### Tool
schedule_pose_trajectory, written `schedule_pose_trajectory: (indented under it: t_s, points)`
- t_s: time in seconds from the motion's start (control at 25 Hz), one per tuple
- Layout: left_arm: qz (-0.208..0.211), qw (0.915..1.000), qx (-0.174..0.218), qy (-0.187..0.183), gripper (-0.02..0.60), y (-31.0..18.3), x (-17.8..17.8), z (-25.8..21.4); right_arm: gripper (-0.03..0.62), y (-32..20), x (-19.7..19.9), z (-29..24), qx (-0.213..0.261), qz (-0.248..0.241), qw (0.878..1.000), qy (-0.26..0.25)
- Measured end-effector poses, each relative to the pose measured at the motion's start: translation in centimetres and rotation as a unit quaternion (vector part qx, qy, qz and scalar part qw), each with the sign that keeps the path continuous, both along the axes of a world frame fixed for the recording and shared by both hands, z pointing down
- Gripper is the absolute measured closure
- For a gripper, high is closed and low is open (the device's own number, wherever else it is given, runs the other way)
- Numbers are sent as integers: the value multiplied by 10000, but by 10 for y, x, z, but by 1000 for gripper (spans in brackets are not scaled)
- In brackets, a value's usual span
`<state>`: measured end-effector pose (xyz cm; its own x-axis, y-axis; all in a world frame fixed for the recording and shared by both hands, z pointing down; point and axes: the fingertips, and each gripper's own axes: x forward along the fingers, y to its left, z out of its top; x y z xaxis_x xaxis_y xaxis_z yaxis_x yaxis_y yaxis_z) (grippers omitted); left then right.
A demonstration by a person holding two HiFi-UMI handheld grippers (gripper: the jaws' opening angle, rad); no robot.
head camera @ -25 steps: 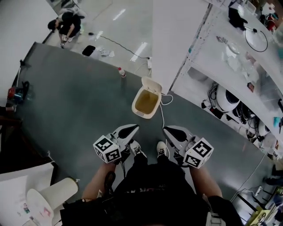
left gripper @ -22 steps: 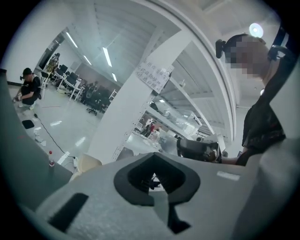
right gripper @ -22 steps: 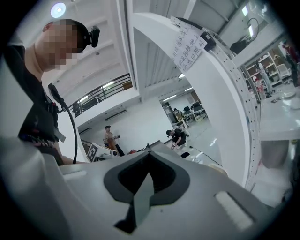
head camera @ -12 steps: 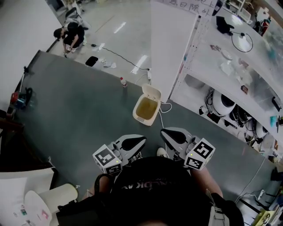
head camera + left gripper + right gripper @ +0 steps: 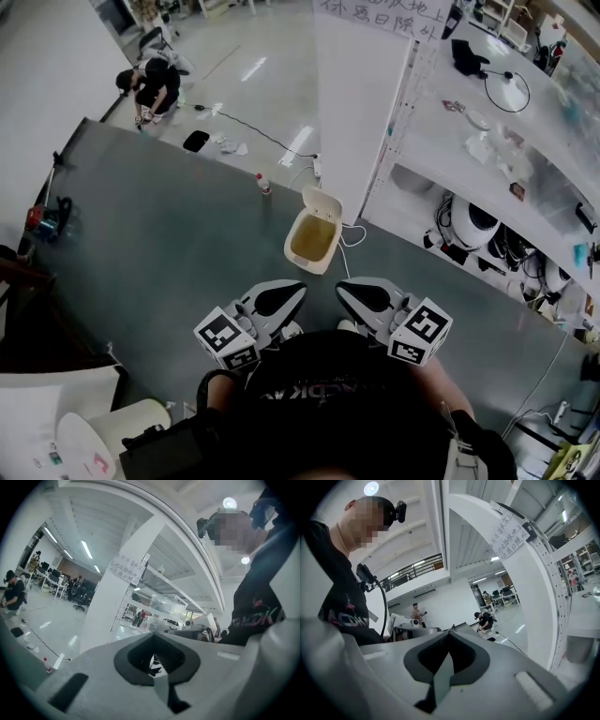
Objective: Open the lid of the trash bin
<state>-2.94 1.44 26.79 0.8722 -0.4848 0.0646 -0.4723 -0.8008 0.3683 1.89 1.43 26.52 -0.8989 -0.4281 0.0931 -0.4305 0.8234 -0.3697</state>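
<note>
The small cream trash bin [image 5: 311,240] stands on the dark floor mat in the head view, just ahead of me. Its lid [image 5: 322,200] is tipped up at the far side and the yellowish inside shows. My left gripper [image 5: 298,291] and right gripper [image 5: 341,288] hover side by side, level, on the near side of the bin and well apart from it. Both are shut with nothing held. The left gripper [image 5: 153,668] and right gripper [image 5: 448,660] show closed jaws in their own views, facing the room; the bin is not seen there.
A white pillar [image 5: 361,103] rises just behind the bin, with shelving [image 5: 487,178] full of equipment to the right. A small bottle [image 5: 264,184] and a cable [image 5: 253,131] lie on the floor beyond. A person [image 5: 155,80] crouches far left. White cylinders [image 5: 122,427] lie near left.
Both grippers have risen toward the camera and drawn a little closer together. The person's head now hides the feet. The bin and its raised lid have not moved.
</note>
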Motion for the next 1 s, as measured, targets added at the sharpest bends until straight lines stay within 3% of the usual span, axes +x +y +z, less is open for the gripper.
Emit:
schedule_pose_trajectory:
  t_s: [0.56, 1.0]
  points:
    - [247, 9996, 84, -116, 580, 9, 14, 5, 586, 3, 7, 9, -143, 112, 9998, 41]
    - [99, 9998, -164, -77, 580, 21, 7, 8, 586, 17, 4, 8, -105, 13, 9999, 65]
